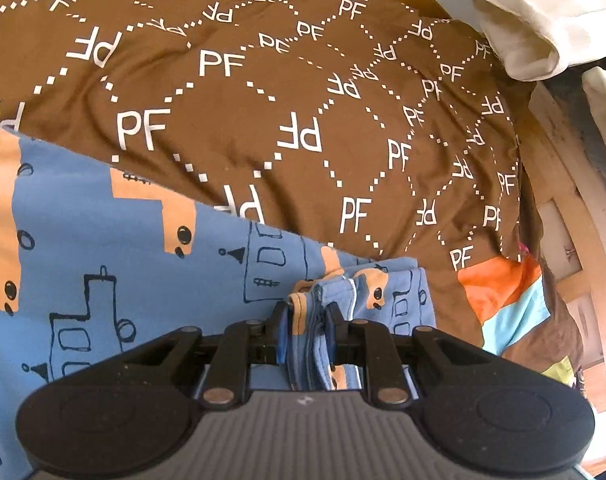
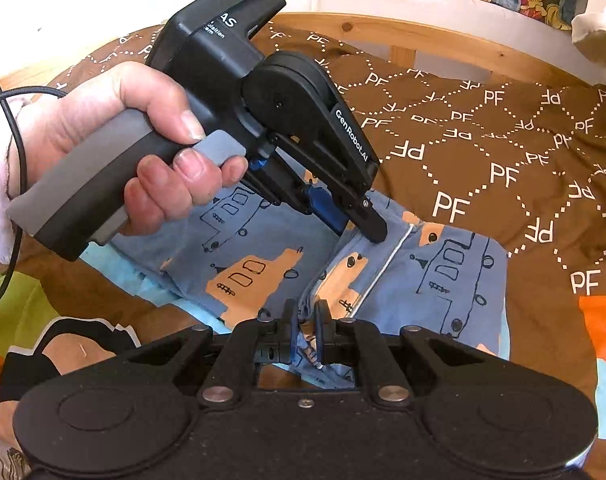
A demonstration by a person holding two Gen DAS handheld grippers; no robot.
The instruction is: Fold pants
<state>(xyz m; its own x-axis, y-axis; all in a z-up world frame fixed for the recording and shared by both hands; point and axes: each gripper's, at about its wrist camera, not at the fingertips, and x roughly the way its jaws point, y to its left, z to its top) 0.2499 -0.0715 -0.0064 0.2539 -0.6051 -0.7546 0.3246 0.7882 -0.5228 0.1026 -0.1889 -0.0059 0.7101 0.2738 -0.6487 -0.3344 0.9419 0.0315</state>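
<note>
In the left wrist view the left tool is pinched narrow on a bunched, several-layered edge of the pants, which look like the waistband or a hem, though the folds make that hard to call. From the pinch the blue cloth runs off toward nine and ten o'clock across the brown cover of the bed, so the long axis of the pants lies leftward from this tool, not ahead of it. A short doubled flap sits just at two o'clock of the pinch. In the right wrist view the right tool is likewise closed narrow on a thin gathered edge of the pants, with a white cord of the garment hanging between its blue pads. The left tool, held in a hand, comes in from ten o'clock and bites the same garment at twelve o'clock of the right tool, near it but apart. The pants lie flat on the bed, spreading toward two o'clock and toward ten o'clock under the left tool. My reading is that both tools hold one end, close together, so the fold turns on carrying that end along the long axis over the free cloth.
</note>
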